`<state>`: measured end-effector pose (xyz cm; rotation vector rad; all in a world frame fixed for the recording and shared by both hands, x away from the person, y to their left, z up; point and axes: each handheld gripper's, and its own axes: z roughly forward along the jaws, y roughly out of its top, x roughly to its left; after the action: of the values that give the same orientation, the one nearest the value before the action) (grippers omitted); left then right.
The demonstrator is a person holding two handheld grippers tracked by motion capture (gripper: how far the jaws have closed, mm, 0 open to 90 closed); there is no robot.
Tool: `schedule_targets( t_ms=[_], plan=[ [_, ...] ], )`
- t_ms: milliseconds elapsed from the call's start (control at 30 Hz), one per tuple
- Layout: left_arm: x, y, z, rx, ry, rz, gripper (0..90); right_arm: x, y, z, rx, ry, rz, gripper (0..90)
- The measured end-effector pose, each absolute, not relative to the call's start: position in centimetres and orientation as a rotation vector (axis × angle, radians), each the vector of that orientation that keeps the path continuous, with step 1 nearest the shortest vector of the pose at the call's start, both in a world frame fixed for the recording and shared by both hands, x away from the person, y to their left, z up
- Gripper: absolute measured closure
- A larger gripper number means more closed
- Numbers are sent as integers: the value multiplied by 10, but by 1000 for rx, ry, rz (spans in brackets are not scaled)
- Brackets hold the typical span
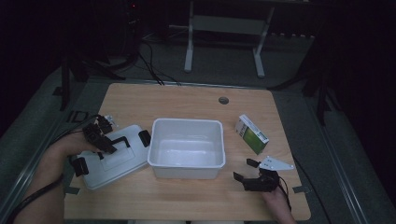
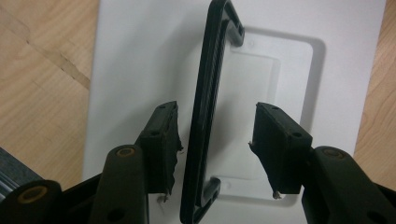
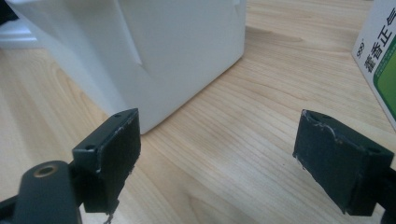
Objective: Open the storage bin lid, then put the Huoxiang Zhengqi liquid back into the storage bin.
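A white lid point(image 1: 116, 161) lies flat on the wooden table, left of an open white bin point(image 1: 187, 120). The lid point(image 2: 135, 56) has a black handle point(image 2: 210, 93) standing up from its recess. My left gripper point(image 2: 215, 106) points down over the lid, open. The handle runs between its jaws, close to the left pad, and neither pad presses on it. In the high view this gripper point(image 1: 108, 145) sits on the lid's far-left part. My right gripper point(image 1: 246, 169) rests low near the bin's front right corner, open wide with nothing between its jaws point(image 3: 219, 121).
A green and white carton point(image 1: 252, 134) stands right of the bin, and its edge point(image 3: 380, 60) is near my right jaw. Black clips point(image 1: 144, 137) sit at the lid's ends. A cable hole point(image 1: 223, 100) lies at the table's far side. A metal stand point(image 1: 189, 42) is on the floor beyond.
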<state>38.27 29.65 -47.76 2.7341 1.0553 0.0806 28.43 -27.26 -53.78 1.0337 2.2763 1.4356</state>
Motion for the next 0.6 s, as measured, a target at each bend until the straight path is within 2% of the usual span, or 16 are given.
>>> schedule_targets(
  t_ms=[333,533,567,600],
  plan=[
    [383,300,-476,2689,1106,97,464,280,-272,-516,1027,2339,1434,124],
    [383,299,-475,2659,1108,81,423,286,-281,-491,1024,2338,1407,137],
    [382,299,-476,2663,1108,78,423,288,-284,-486,1017,2334,1404,150],
    [382,299,-477,2663,1107,72,423,291,-289,-475,1019,2332,1384,203]
  ],
)
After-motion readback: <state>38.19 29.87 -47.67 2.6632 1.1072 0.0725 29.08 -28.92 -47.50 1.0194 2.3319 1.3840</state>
